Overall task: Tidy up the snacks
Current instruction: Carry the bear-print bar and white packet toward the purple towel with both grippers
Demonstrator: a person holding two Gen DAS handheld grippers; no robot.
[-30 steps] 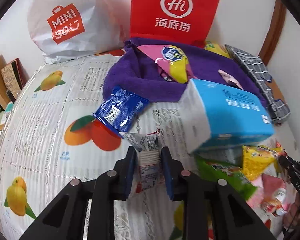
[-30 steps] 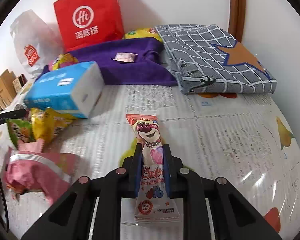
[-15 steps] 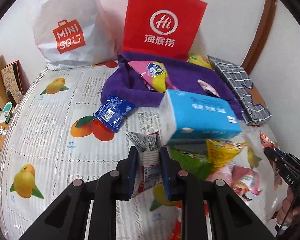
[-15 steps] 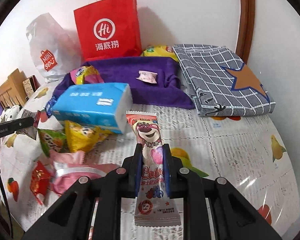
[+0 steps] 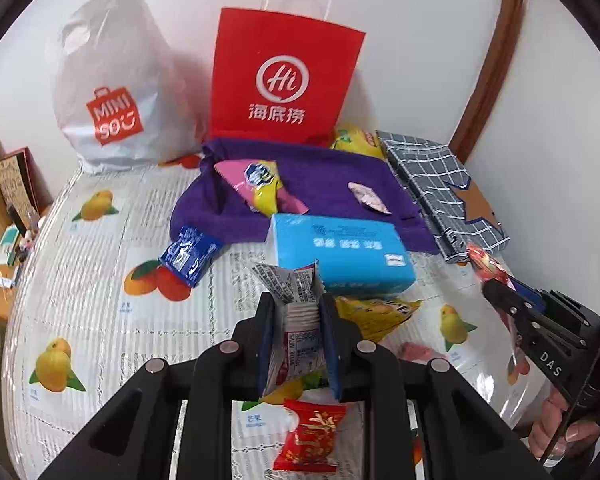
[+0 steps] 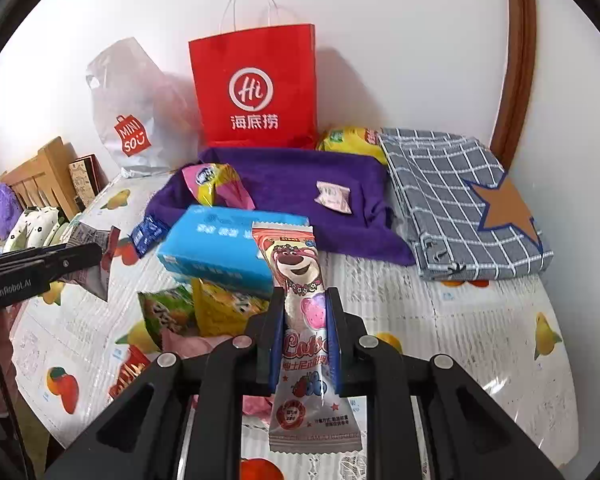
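Above the table [image 6: 480, 340], your left gripper [image 5: 298, 344] pinches a sachet [image 5: 296, 320], your right gripper [image 6: 304, 336] a Lotso pack [image 6: 300, 280]; you're mid-carry, next needing a drop spot.

Bright, even light; soft shadows behind the red bag [image 6: 256, 92]; glare on the glossy surface [image 6: 500, 360]; fisheye bending and dark corners.
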